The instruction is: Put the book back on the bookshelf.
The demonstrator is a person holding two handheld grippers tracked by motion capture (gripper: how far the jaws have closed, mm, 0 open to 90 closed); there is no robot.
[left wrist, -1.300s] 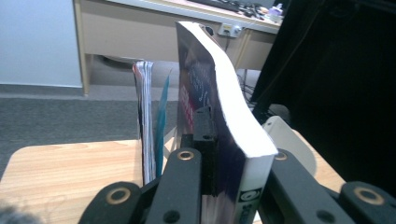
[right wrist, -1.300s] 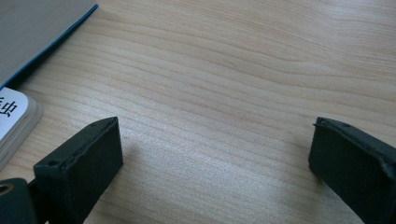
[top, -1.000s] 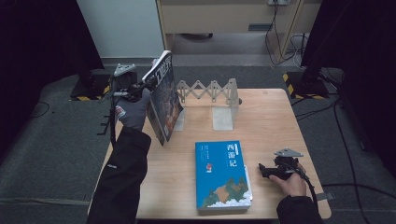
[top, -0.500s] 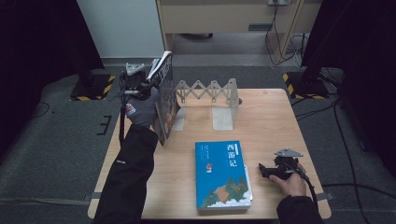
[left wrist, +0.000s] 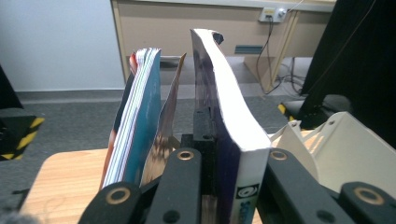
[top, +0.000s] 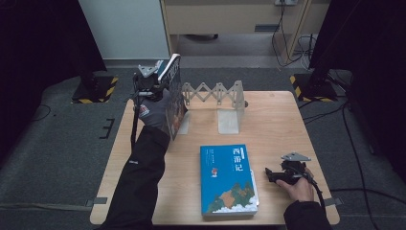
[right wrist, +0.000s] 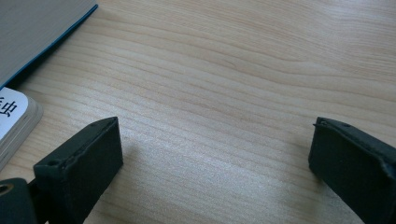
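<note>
Two books are on the worktop (top: 277, 120), and the expandable white book rack (top: 215, 93) at its far edge serves as the landmark. One book (top: 173, 91) stands upright on its lower edge at the rack's left end, just beside the left bookend plate, leaning slightly. The left hand-held gripper (top: 152, 82) is clamped on this book near its top, on the side away from the rack. In the left gripper view the black jaws pinch the thick spine part of the book (left wrist: 233, 126), whose white page block curves upward, while a looser sheaf of pages and a cover (left wrist: 140, 121) fans out on the other side of one jaw. The pale wall of the rack (left wrist: 345, 144) shows in that view at the lower right, near the book. The person's dark sleeve (top: 143, 182) runs from the near edge of the worktop up to this gripper.

The second book (top: 227, 179), blue with a white title band, lies flat on the worktop well in front of the rack, toward the near edge. The right hand-held gripper (top: 280, 175) rests low on the worktop just beside this flat book, on its right, well apart from the rack. Its jaws stand wide apart with only bare wood between them, holding nothing; a corner of the flat book (right wrist: 14, 112) shows off to one side.
</note>
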